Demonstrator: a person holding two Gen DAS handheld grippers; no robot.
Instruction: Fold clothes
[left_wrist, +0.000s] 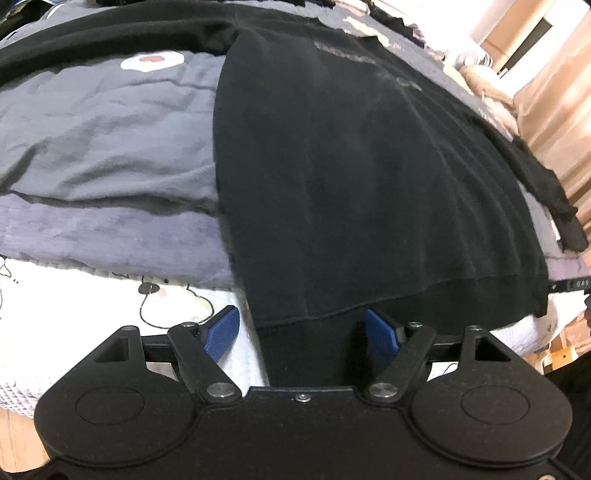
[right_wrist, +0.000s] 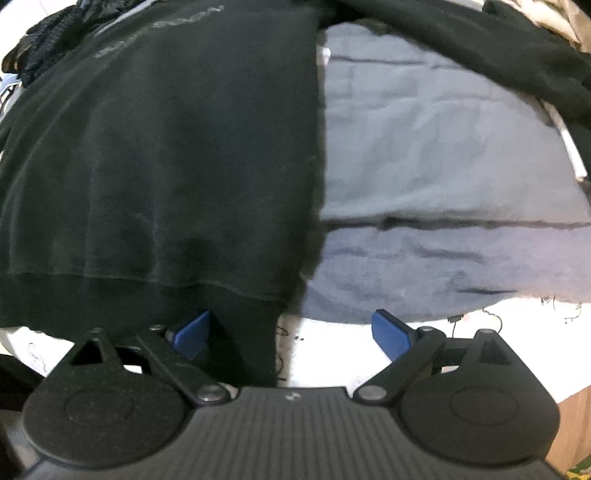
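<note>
Grey quilt (left_wrist: 103, 147) covers the bed; black sweatshirt (left_wrist: 351, 166) lies flat on it, folded narrow, ribbed hem (left_wrist: 314, 332) hanging over the near edge. Left gripper (left_wrist: 303, 334) and right gripper (right_wrist: 291, 332) both gape wide around hem corners, pads not pressing, likely lining up to lift the hem farward.

A black sweatshirt (left_wrist: 351, 177) of matt, soft knit cloth is seen, its hem band (left_wrist: 424, 299) ribbed at five o'clock. Beneath it a grey quilt (left_wrist: 103, 147) of smooth, creased cloth is spread, edged by a fleecy, napped blue-grey blanket (right_wrist: 461, 266). A white sheet (left_wrist: 74, 306) with a quilted, dimpled texture and printed cartoon outlines is shown at eight o'clock. The left gripper (left_wrist: 301, 332) is made of matt black plastic with dull metal rivets; its blue pads (left_wrist: 223, 332) are finely ridged. The right gripper (right_wrist: 291, 332) has a ribbed matt body.
</note>
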